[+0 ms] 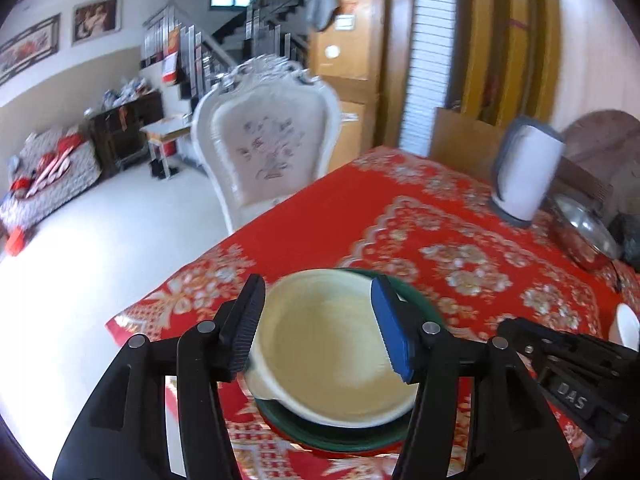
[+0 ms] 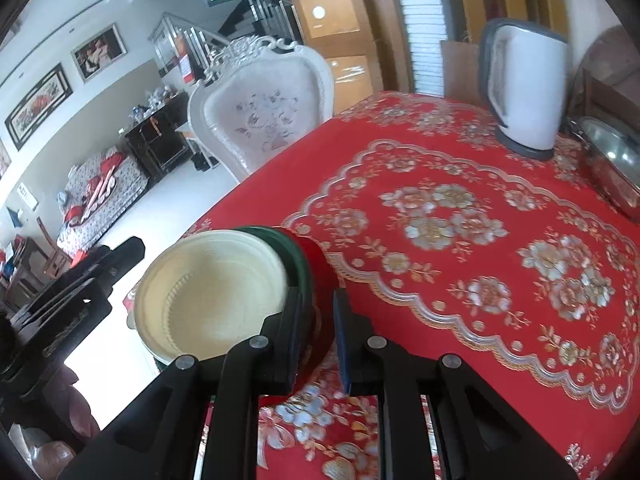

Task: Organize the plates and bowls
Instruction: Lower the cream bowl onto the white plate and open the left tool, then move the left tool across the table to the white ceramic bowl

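At the counter's [image 2: 460, 168] near corner: left gripper [image 1: 318, 320] spread above cream bowl [image 1: 332, 352], right gripper [image 2: 316, 332] pinching stacked green plate [image 2: 298, 258] rim; you keep the stack level.

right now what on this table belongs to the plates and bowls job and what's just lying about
Part of the job:
- cream bowl
- green plate under it
- red plate, gripped at its rim by the right hand-held gripper
- white dish at the edge

Just lying about:
- kettle
- steel pot
- chair
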`<state>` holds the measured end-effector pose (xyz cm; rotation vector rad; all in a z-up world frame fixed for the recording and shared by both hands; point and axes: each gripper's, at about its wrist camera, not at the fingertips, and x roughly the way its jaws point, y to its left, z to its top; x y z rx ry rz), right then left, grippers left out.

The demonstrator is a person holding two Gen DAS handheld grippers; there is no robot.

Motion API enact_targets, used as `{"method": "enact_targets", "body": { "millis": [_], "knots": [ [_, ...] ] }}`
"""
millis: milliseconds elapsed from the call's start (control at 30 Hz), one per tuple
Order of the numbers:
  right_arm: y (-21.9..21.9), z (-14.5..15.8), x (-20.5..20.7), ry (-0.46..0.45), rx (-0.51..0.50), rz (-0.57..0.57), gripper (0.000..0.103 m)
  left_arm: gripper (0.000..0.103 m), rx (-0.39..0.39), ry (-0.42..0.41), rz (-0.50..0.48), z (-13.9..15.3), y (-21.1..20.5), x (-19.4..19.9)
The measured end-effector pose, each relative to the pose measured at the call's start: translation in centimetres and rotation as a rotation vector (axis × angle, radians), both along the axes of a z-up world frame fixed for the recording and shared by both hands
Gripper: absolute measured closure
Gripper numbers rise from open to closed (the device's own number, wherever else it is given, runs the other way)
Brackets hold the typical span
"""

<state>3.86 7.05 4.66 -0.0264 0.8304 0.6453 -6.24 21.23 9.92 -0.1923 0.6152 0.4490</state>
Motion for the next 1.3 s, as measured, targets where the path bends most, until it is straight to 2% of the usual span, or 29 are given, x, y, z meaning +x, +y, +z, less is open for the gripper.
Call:
{"method": "enact_targets", "body": {
  "millis": [267, 433, 667, 1300],
  "knots": [
    [-5.7, -0.5, 0.8, 0.020, 0.019, -0.107, 0.088, 0.047, 0.003, 0.021, -0.160, -0.5, -6.9, 3.1],
    [-9.8, -0.6, 0.9, 0.024, 0.016, -0.179, 0.082, 0.047, 0.007, 0.046, -0.267, -1.4, -11.8, 5.3],
    [-15.3, -1.1, 0.9, 0.037, 0.025, -0.269, 0.081, 0.047, 0.009, 0.076, -0.388, -2.5, -18.0, 7.2],
    [-27.7, -2.5, 0.8, 0.082, 0.073, -0.473, 0.081, 0.047, 0.029, 0.111, -0.569, -3.8, -29.2, 10.1]
  ]
}}
